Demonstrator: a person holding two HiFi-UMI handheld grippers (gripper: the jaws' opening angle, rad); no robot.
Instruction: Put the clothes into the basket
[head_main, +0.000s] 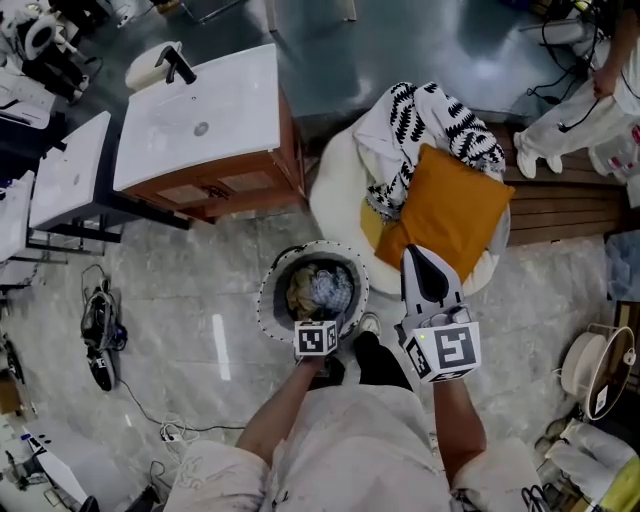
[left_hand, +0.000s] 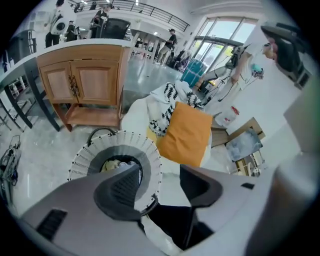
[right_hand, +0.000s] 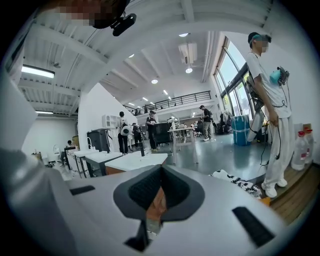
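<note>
Two hand-held grippers (left_hand: 159, 174) (right_hand: 160, 189), one basket (head_main: 266, 296), perhaps two clothes (head_main: 318, 290) inside, one patterned garment (head_main: 420, 115)

No legible text or markings anywhere.

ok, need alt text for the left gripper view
The left hand-held gripper holds its jaws open and empty above a round white basket with clothes inside. Behind it an orange cushion and a black-and-white patterned cloth lie on a white seat, with a wooden cabinet at left.
</note>
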